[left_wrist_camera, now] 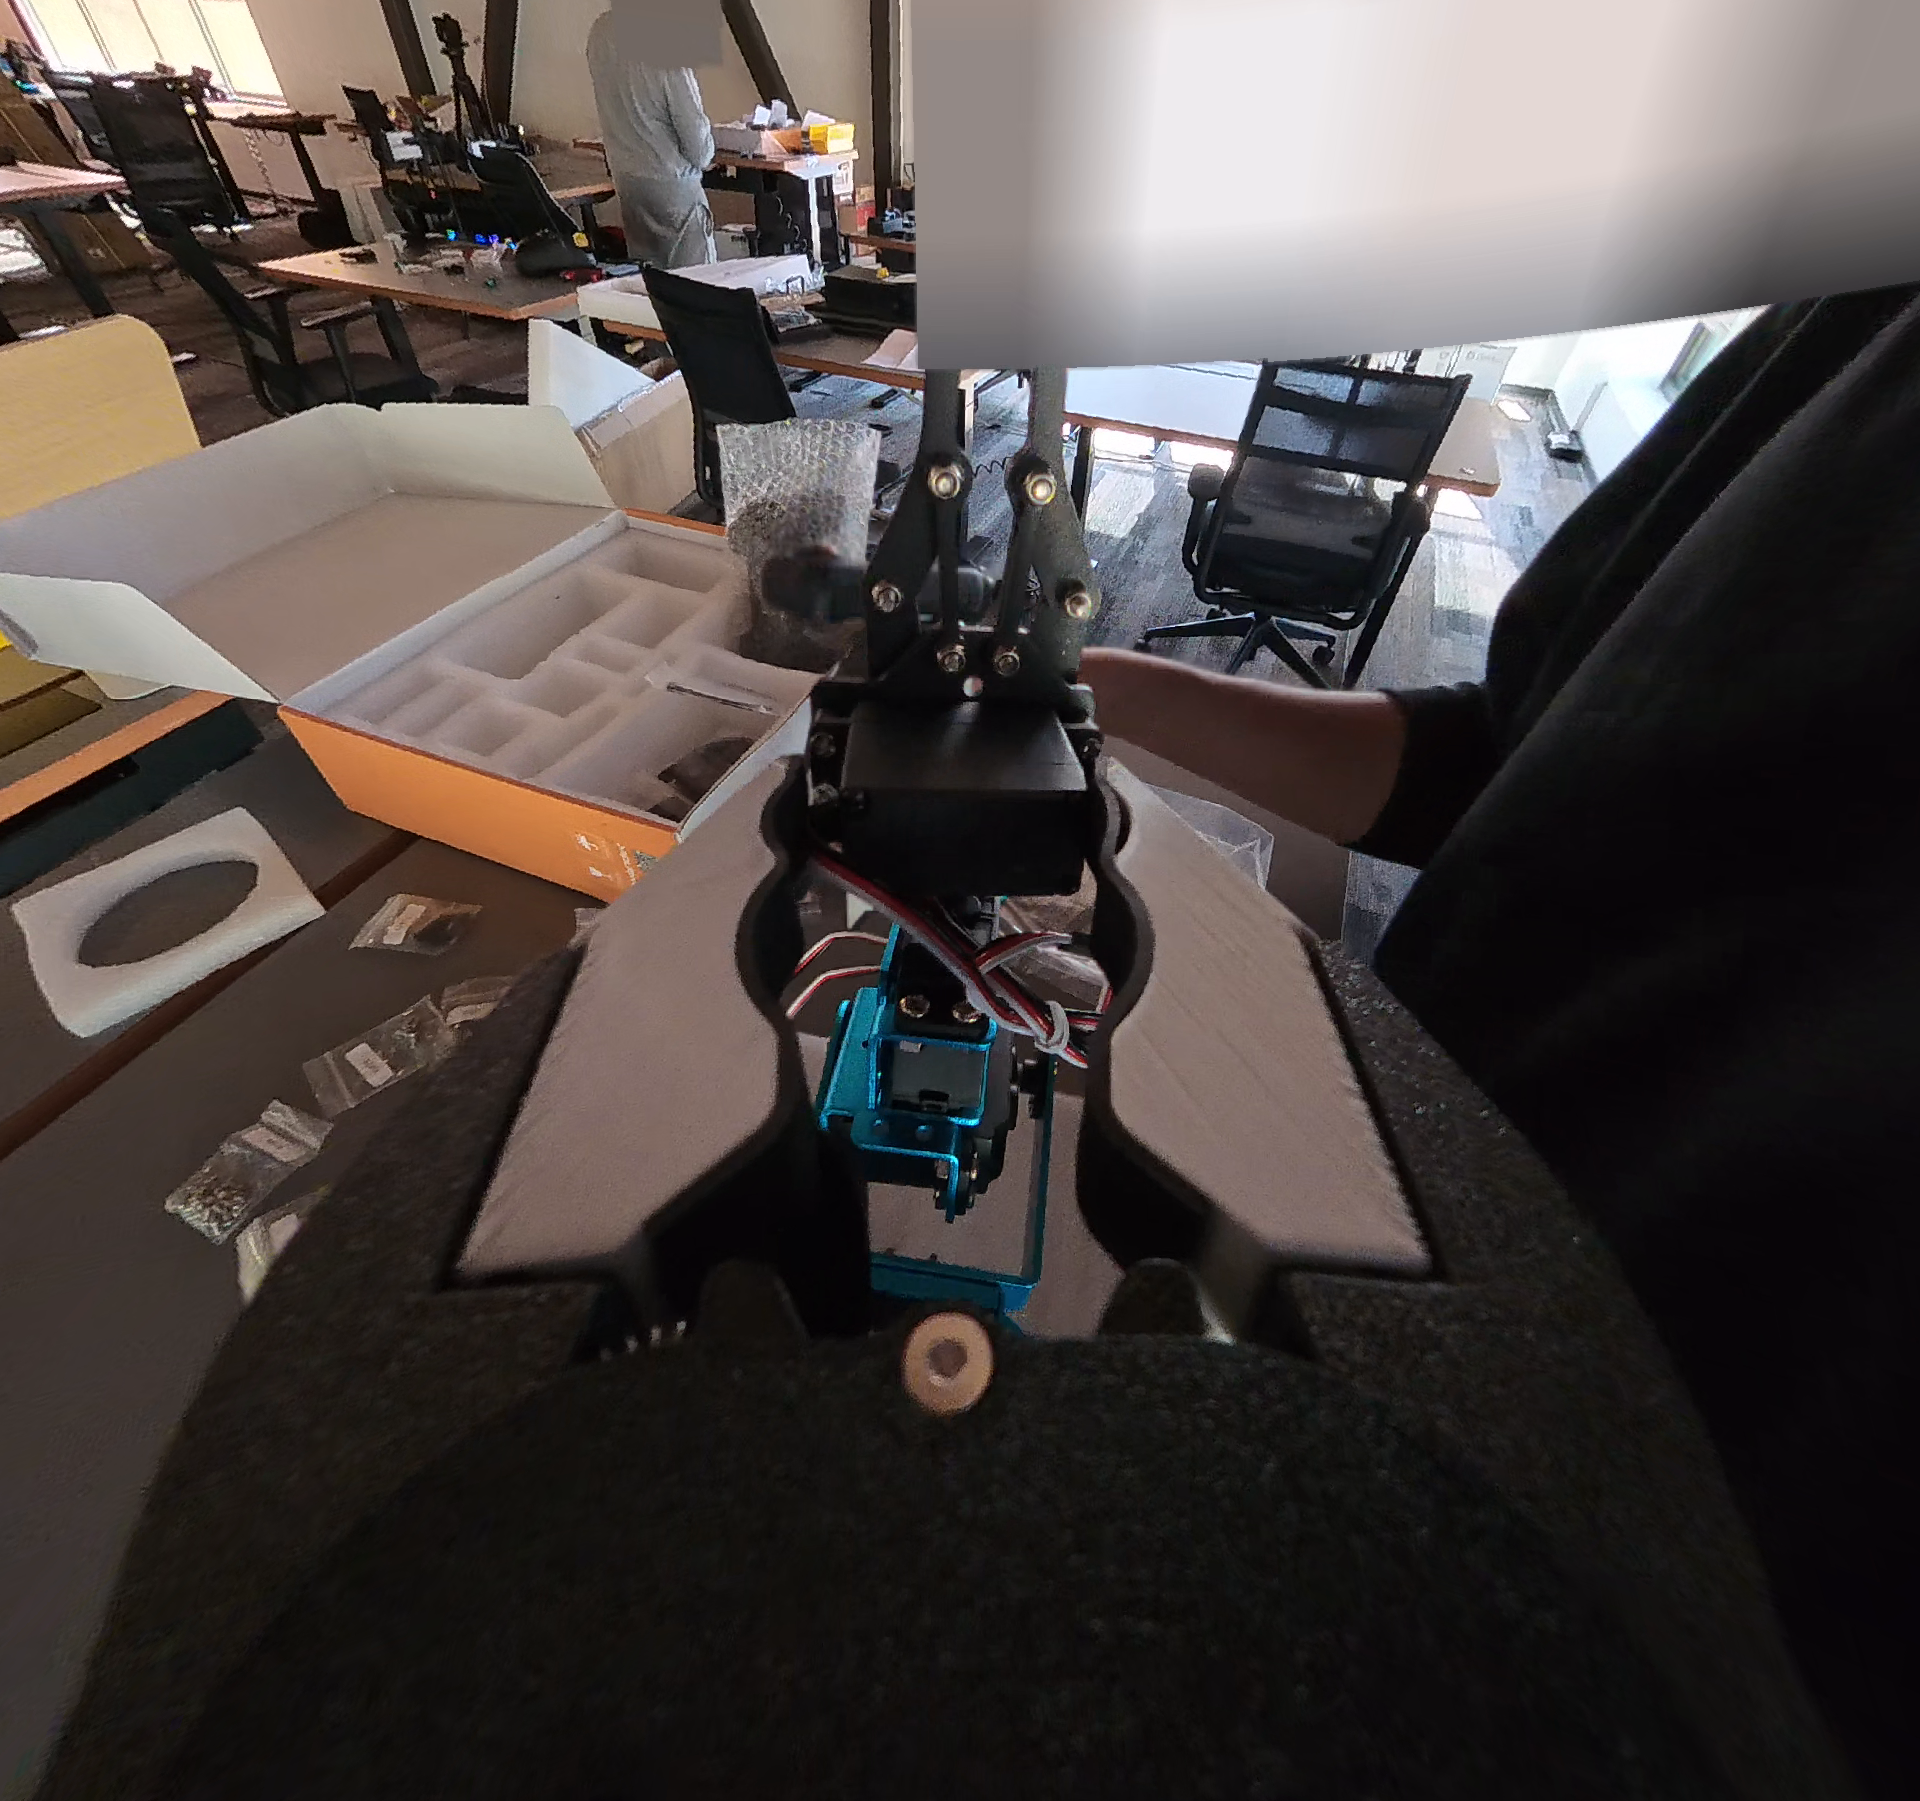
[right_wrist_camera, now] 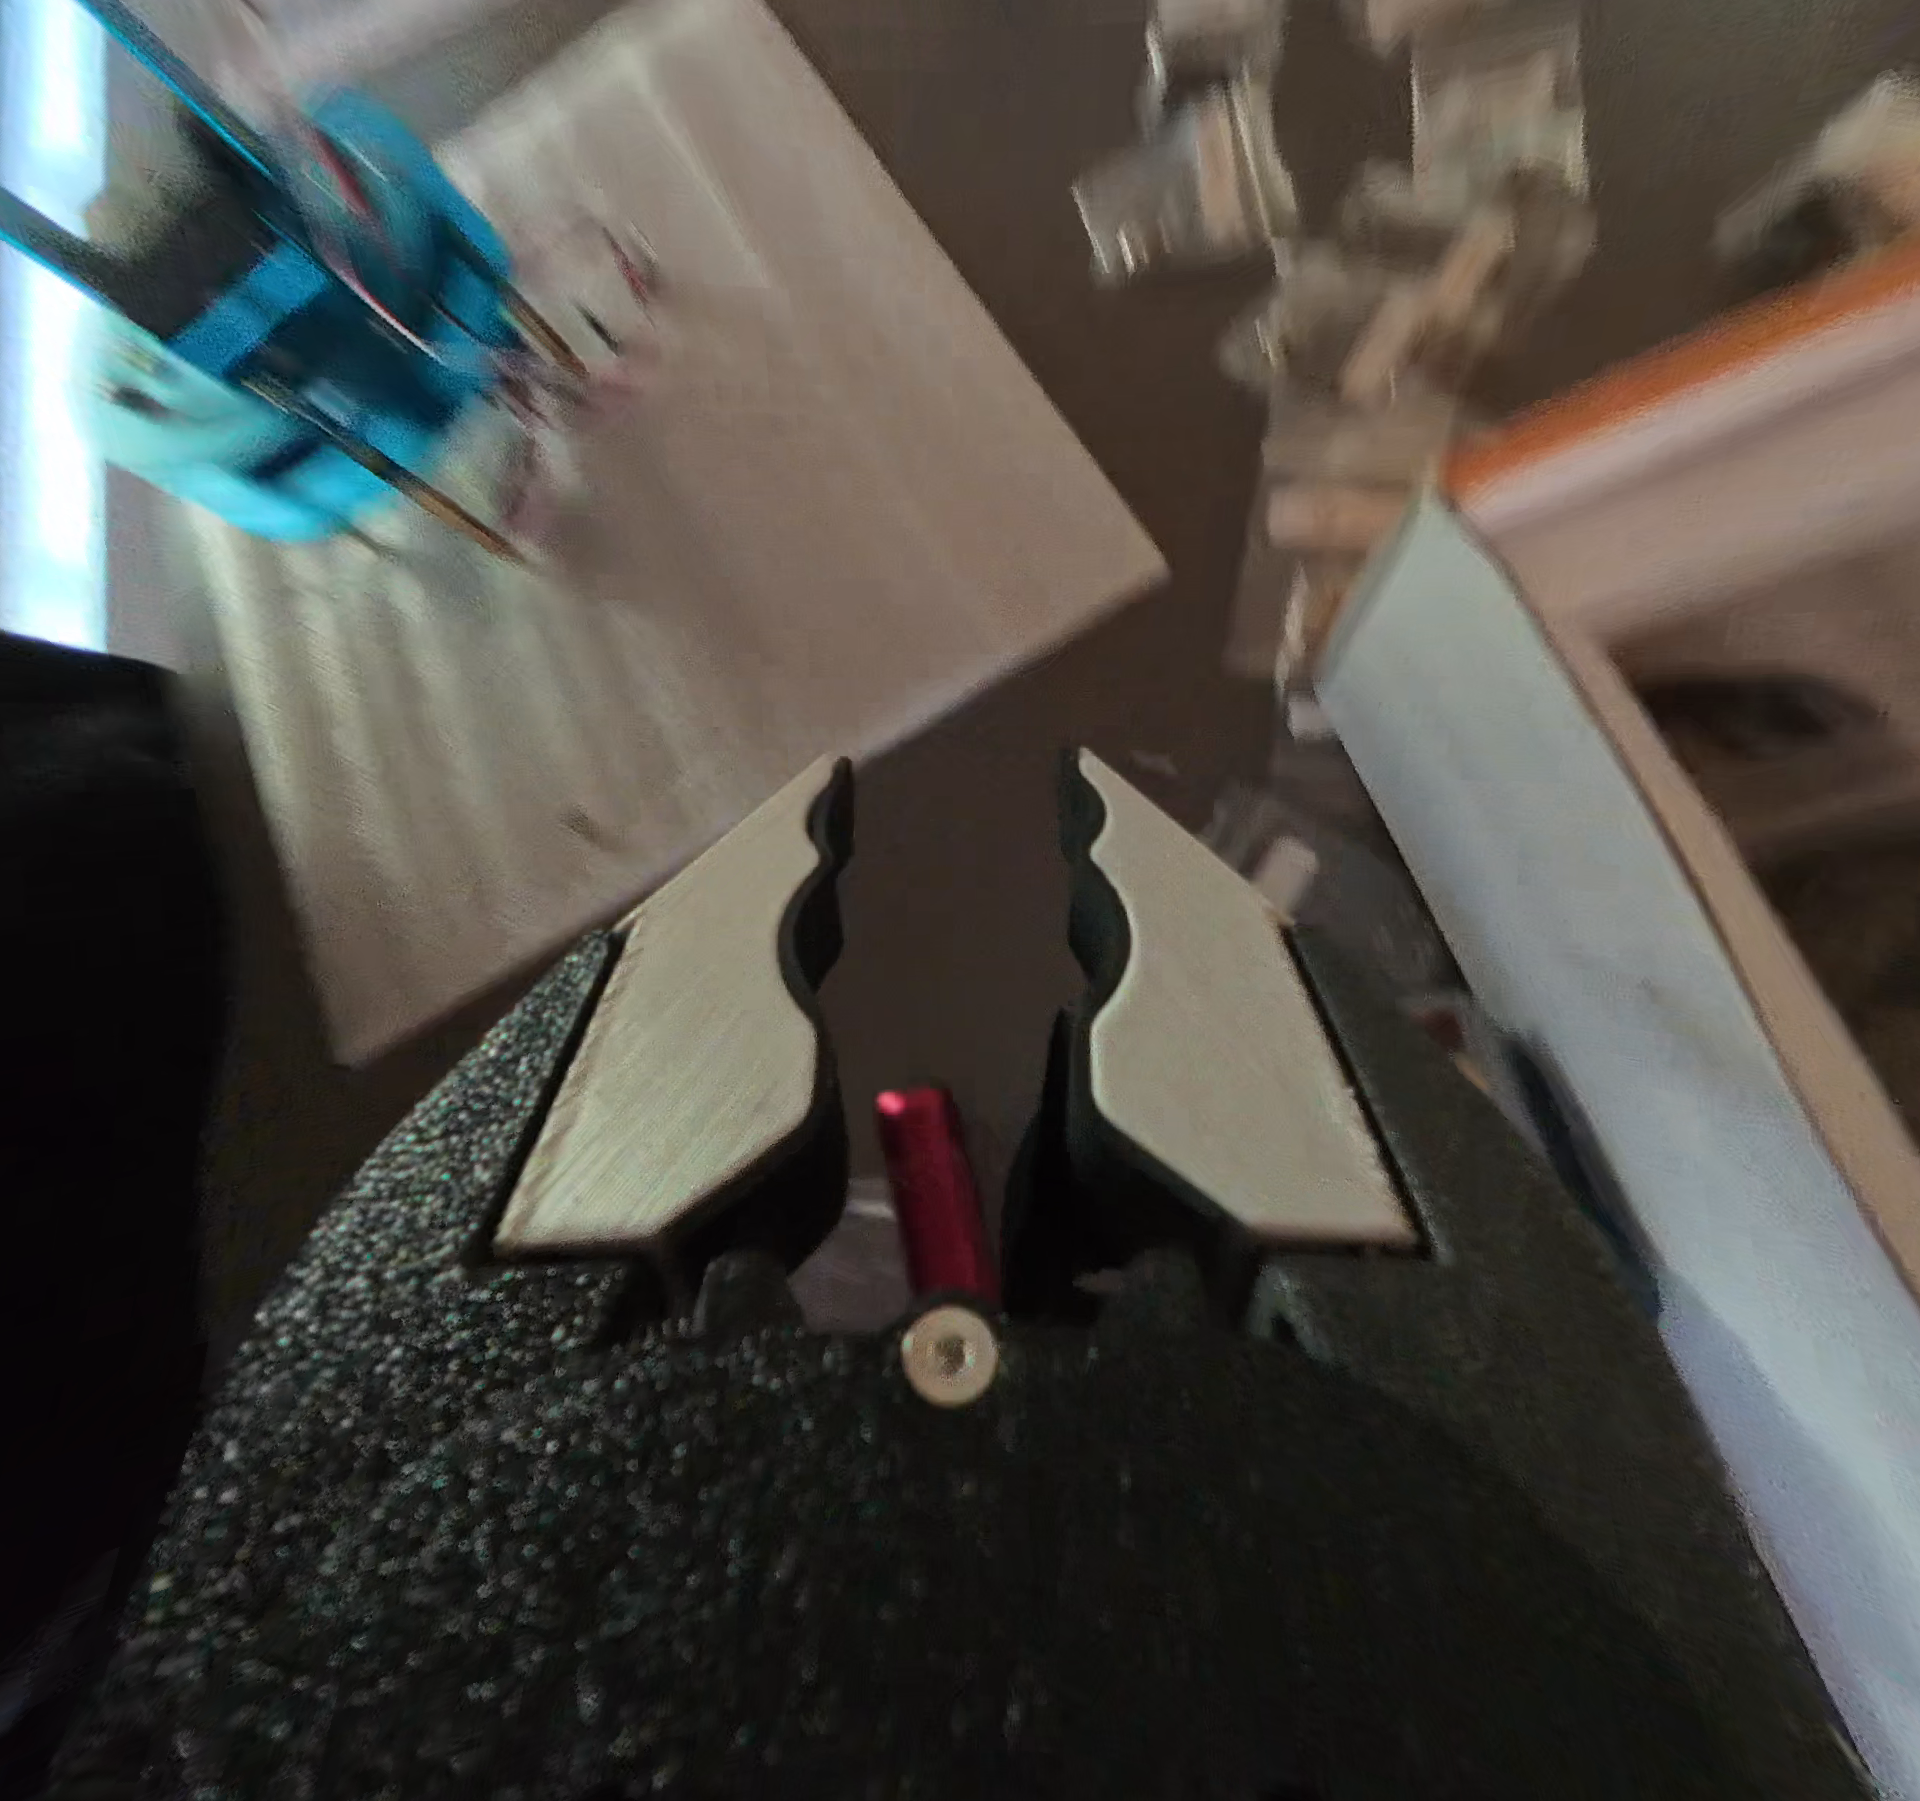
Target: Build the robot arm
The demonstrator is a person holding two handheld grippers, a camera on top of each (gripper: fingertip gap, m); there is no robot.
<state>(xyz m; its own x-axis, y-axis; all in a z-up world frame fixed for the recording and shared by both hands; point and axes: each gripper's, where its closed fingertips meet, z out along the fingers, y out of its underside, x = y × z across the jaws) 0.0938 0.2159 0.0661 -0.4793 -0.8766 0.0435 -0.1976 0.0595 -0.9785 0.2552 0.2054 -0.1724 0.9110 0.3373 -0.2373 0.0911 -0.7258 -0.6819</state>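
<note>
Left view, claw: left gripper (left_wrist_camera: 948,816) clamped on the black servo block (left_wrist_camera: 961,795) of a small robot arm (left_wrist_camera: 925,1107), blue brackets between its fingers (left_wrist_camera: 644,1055).
Left view, surface: brown table (left_wrist_camera: 125,1336); orange box (left_wrist_camera: 488,712) with white foam ahead-left; parts bags (left_wrist_camera: 384,1055) left.
Left view, room: office desks, mesh chair (left_wrist_camera: 1320,504), a standing person (left_wrist_camera: 649,141) far ahead.
Left view only: a hand (left_wrist_camera: 1236,743) reached in from the right.
Right view, claw: right gripper (right_wrist_camera: 956,795) parted, gripping nothing; a red rod (right_wrist_camera: 935,1201) sat at its base.
Right view, blurred: white sheet (right_wrist_camera: 665,525) ahead; blue arm (right_wrist_camera: 301,338) far upper left; box (right_wrist_camera: 1683,463) right.
</note>
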